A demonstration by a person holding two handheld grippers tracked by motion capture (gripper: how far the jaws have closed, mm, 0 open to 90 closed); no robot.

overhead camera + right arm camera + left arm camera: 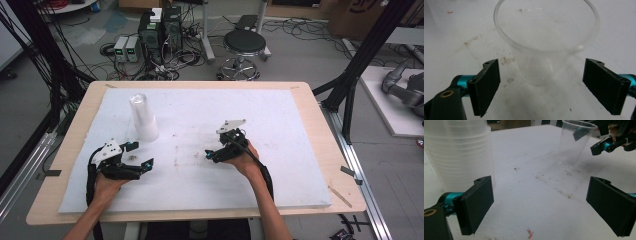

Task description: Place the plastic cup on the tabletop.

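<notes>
Right gripper view is showing my right claw (541, 87) standing wide around a single clear cup (546, 42) upright on the tabletop (280, 115), untouched, while my open left claw (544, 205) is waiting near the cup stack (459, 152) at ten o'clock, likely fetching another next.

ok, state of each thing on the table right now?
single clear cup: upright, mouth up, empty, standing free on the white pad
cup stack: nested, standing mouth down, untouched
right gripper: open, jaws either side of the single cup, not touching it
left gripper: open, holding nothing
</notes>
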